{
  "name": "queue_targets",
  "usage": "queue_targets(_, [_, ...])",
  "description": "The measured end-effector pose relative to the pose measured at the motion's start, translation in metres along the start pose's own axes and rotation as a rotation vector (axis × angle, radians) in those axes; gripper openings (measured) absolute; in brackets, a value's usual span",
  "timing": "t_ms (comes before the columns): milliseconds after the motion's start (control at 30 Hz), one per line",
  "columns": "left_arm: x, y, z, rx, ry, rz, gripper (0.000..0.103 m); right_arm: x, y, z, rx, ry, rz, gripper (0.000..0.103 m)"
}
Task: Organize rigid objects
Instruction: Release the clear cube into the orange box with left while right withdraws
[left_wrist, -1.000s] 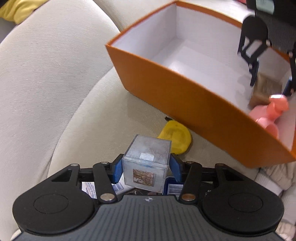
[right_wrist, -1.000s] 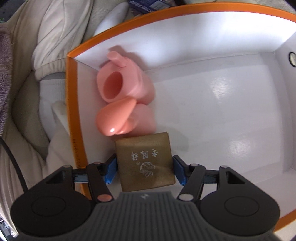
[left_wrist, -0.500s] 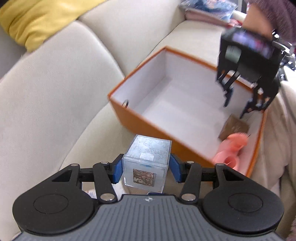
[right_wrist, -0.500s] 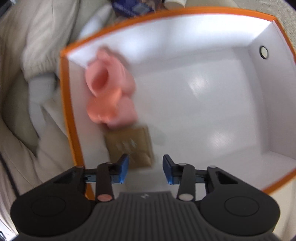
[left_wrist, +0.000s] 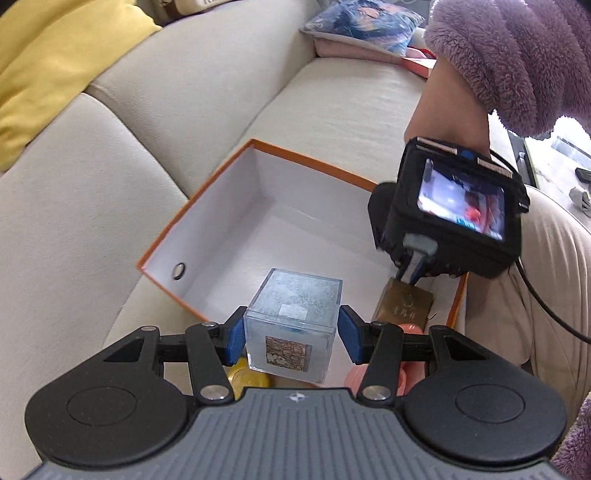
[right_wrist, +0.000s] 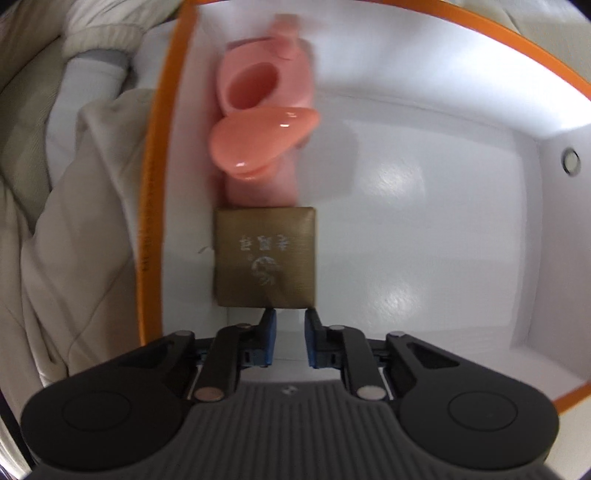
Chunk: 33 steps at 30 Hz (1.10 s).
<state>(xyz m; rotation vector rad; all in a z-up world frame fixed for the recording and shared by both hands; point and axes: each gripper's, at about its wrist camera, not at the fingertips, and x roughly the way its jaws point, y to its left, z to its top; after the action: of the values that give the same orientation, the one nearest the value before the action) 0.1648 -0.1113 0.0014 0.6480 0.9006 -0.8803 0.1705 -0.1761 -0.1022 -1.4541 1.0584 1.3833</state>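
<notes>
Closing right claw (right_wrist: 290, 332) has released brown box (right_wrist: 265, 256).

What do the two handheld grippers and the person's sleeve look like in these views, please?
Both the left gripper and the right gripper have a ribbed grey body, two round black housings, black linkage arms with silver pivots, and blue finger pads. The right one carries a black camera with a lit screen and a black cable. The sleeve is fluffy purple fleece.

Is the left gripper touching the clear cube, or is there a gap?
Touching. In the left wrist view, both blue pads of the left gripper press the sides of the clear cube, which hangs held above the orange box.
</notes>
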Motion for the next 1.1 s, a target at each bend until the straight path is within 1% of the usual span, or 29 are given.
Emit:
queue_targets(33, [0.003, -0.002, 0.002, 0.001, 0.001, -0.010, 0.059, 0.001, 0.003, 0.001, -0.017, -0.007, 0.001, 0.008])
queue_targets(133, [0.011, -0.007, 0.006, 0.002, 0.006, -0.030, 0.059, 0.003, 0.007, 0.001, -0.015, -0.026, 0.005, 0.008])
queue_targets(200, [0.016, -0.011, 0.010, 0.008, 0.009, -0.046, 0.059, -0.002, 0.005, -0.002, 0.021, -0.039, -0.011, 0.012])
queue_targets(300, [0.024, -0.016, 0.017, -0.005, 0.008, -0.073, 0.059, -0.023, -0.002, -0.012, 0.110, -0.088, -0.074, 0.012])
queue_targets(367, [0.027, -0.019, 0.023, -0.035, 0.003, -0.109, 0.059, -0.047, -0.005, -0.023, 0.206, -0.152, -0.152, 0.012])
queue_targets(400, [0.029, -0.021, 0.025, -0.058, 0.002, -0.130, 0.059, -0.061, -0.006, -0.031, 0.270, -0.204, -0.187, 0.013])
queue_targets(433, [0.032, -0.023, 0.027, -0.077, 0.004, -0.152, 0.059, -0.075, -0.007, -0.041, 0.345, -0.249, -0.225, 0.016])
queue_targets(467, [0.037, -0.027, 0.030, -0.094, 0.009, -0.170, 0.059, -0.087, -0.007, -0.049, 0.418, -0.280, -0.255, 0.017])
queue_targets(500, [0.042, -0.030, 0.034, -0.110, 0.013, -0.185, 0.059, -0.098, -0.005, -0.058, 0.477, -0.299, -0.295, 0.018])
queue_targets(567, [0.058, -0.041, 0.039, -0.133, 0.023, -0.212, 0.059, -0.112, 0.002, -0.072, 0.574, -0.312, -0.384, 0.021])
queue_targets(633, [0.073, -0.049, 0.044, -0.152, 0.039, -0.235, 0.059, -0.119, 0.005, -0.084, 0.663, -0.316, -0.432, 0.022])
queue_targets(700, [0.089, -0.053, 0.047, -0.193, 0.065, -0.267, 0.059, -0.118, 0.007, -0.093, 0.723, -0.320, -0.432, 0.022])
queue_targets(767, [0.104, -0.057, 0.048, -0.225, 0.088, -0.288, 0.059, -0.108, 0.009, -0.096, 0.759, -0.288, -0.439, 0.023])
queue_targets(833, [0.116, -0.060, 0.049, -0.234, 0.107, -0.291, 0.059, -0.099, 0.010, -0.092, 0.779, -0.261, -0.459, 0.023])
queue_targets(933, [0.133, -0.063, 0.052, -0.239, 0.130, -0.296, 0.059, -0.088, 0.011, -0.107, 0.828, -0.278, -0.447, 0.023])
queue_targets(1000, [0.141, -0.065, 0.053, -0.237, 0.145, -0.309, 0.059, -0.082, 0.016, -0.105, 0.847, -0.292, -0.442, 0.023])
queue_targets(1100, [0.151, -0.067, 0.051, -0.230, 0.162, -0.308, 0.058, -0.077, 0.023, -0.107, 0.849, -0.302, -0.436, 0.024])
